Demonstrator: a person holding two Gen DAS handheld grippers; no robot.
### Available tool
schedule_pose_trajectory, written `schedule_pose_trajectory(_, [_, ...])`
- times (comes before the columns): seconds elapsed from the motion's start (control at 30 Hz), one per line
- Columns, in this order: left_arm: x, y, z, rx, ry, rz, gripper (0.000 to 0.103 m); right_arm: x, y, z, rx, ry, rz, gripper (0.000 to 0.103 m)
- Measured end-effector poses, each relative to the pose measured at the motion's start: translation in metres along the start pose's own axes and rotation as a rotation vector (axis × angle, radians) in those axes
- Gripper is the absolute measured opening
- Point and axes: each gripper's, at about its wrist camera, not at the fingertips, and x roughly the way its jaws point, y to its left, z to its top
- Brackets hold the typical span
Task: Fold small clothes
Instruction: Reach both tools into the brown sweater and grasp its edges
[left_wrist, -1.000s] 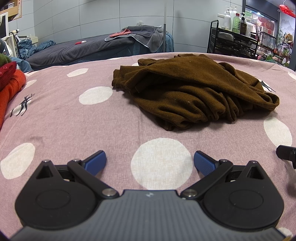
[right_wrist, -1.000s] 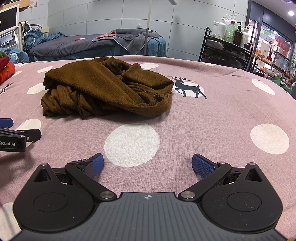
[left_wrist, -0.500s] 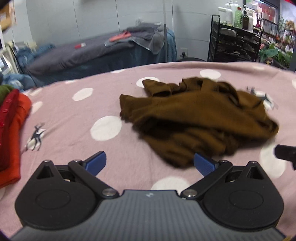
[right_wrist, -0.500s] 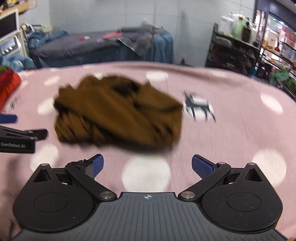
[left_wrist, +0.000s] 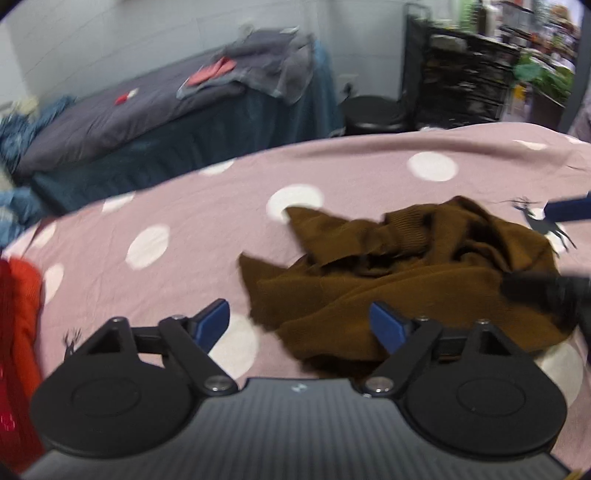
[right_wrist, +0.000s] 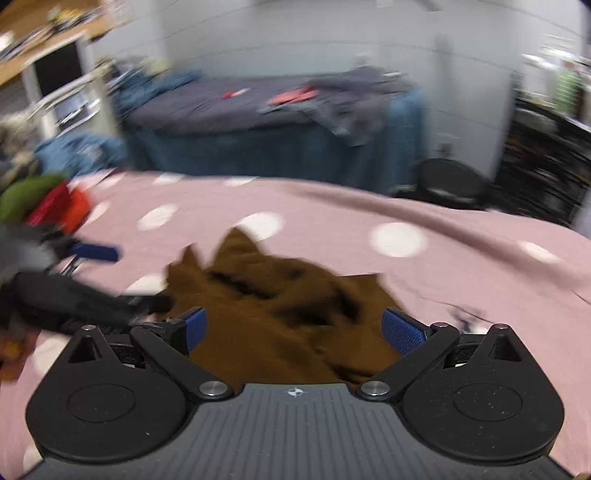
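Note:
A crumpled brown knit garment (left_wrist: 410, 280) lies on the pink dotted cloth (left_wrist: 184, 206). My left gripper (left_wrist: 299, 325) is open, its right pad over the garment's near left edge. In the right wrist view the garment (right_wrist: 288, 325) lies between and under the open pads of my right gripper (right_wrist: 295, 332). The right gripper shows at the right edge of the left wrist view (left_wrist: 554, 291). The left gripper shows at the left of the right wrist view (right_wrist: 74, 299). Both views are blurred.
A stack of folded red and orange clothes (left_wrist: 18, 332) lies at the left; it shows with a green piece in the right wrist view (right_wrist: 48, 199). Beyond the table are a dark bed (left_wrist: 147, 110), a black stool (left_wrist: 373, 114) and shelving (left_wrist: 469, 85).
Both grippers have moved forward and over the brown garment, which was well ahead of them a second ago. Both stay open.

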Motion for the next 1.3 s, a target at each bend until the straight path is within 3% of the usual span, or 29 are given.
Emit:
schedule_pose_trajectory(0.17, [-0.004, 0.031, -0.022, -0.060, 0.060, 0.038, 0.087, 0.036, 0.030, 0.011, -0.093, 0.071, 0.110, 0.103])
schedule_pose_trajectory(0.33, [-0.014, 0.048, -0.046, -0.073, 0.115, 0.048, 0.090, 0.075, 0.057, 0.013, -0.195, 0.166, 0.109, 0.103])
schedule_pose_trajectory(0.37, [-0.017, 0.050, -0.049, -0.085, 0.121, 0.046, 0.091, 0.077, 0.058, 0.010, -0.219, 0.190, 0.098, 0.076])
schedule_pose_trajectory(0.4, [-0.019, 0.052, -0.051, -0.101, 0.125, 0.039, 0.091, 0.079, 0.061, 0.007, -0.252, 0.204, 0.068, 0.060])
schedule_pose_trajectory(0.43, [-0.021, 0.053, -0.054, -0.116, 0.126, 0.031, 0.091, 0.076, 0.062, 0.004, -0.279, 0.211, 0.049, 0.056])
schedule_pose_trajectory(0.47, [-0.023, 0.054, -0.055, -0.132, 0.130, 0.021, 0.091, 0.069, 0.061, 0.005, -0.276, 0.218, 0.060, 0.029])
schedule_pose_trajectory(0.5, [-0.025, 0.054, -0.057, -0.143, 0.131, 0.011, 0.091, 0.058, 0.059, 0.007, -0.248, 0.227, 0.094, 0.016])
schedule_pose_trajectory(0.57, [-0.029, 0.052, -0.059, -0.154, 0.124, -0.011, 0.091, 0.027, 0.051, 0.008, -0.164, 0.251, 0.223, 0.015])
schedule_pose_trajectory(0.67, [-0.034, 0.046, -0.058, -0.142, 0.103, -0.043, 0.091, -0.023, 0.044, -0.008, -0.139, 0.315, 0.323, 0.014])
schedule_pose_trajectory(0.77, [-0.035, 0.038, -0.053, -0.115, 0.086, -0.079, 0.091, -0.060, 0.038, -0.047, -0.143, 0.456, 0.378, 0.014])
schedule_pose_trajectory(0.87, [-0.030, 0.030, -0.043, -0.081, 0.067, -0.097, 0.091, -0.082, 0.027, -0.091, -0.163, 0.580, 0.330, 0.016])
schedule_pose_trajectory(0.93, [-0.024, 0.027, -0.032, -0.053, 0.048, -0.095, 0.091, -0.087, 0.010, -0.104, -0.107, 0.597, 0.282, 0.027])
schedule_pose_trajectory(1.0, [-0.016, 0.024, -0.019, -0.040, 0.027, -0.089, 0.091, -0.088, -0.008, -0.100, -0.004, 0.556, 0.247, 0.050])
schedule_pose_trajectory(1.1, [-0.002, 0.025, 0.003, -0.053, 0.026, -0.087, 0.091, -0.092, -0.026, -0.073, 0.118, 0.393, 0.195, 0.075])
schedule_pose_trajectory(1.17, [0.003, 0.026, 0.012, -0.073, 0.022, -0.089, 0.091, -0.086, -0.032, -0.048, 0.138, 0.273, 0.178, 0.084])
schedule_pose_trajectory(1.3, [0.010, 0.028, 0.014, -0.113, 0.040, -0.094, 0.091, -0.047, -0.030, 0.006, 0.039, 0.129, 0.154, 0.084])
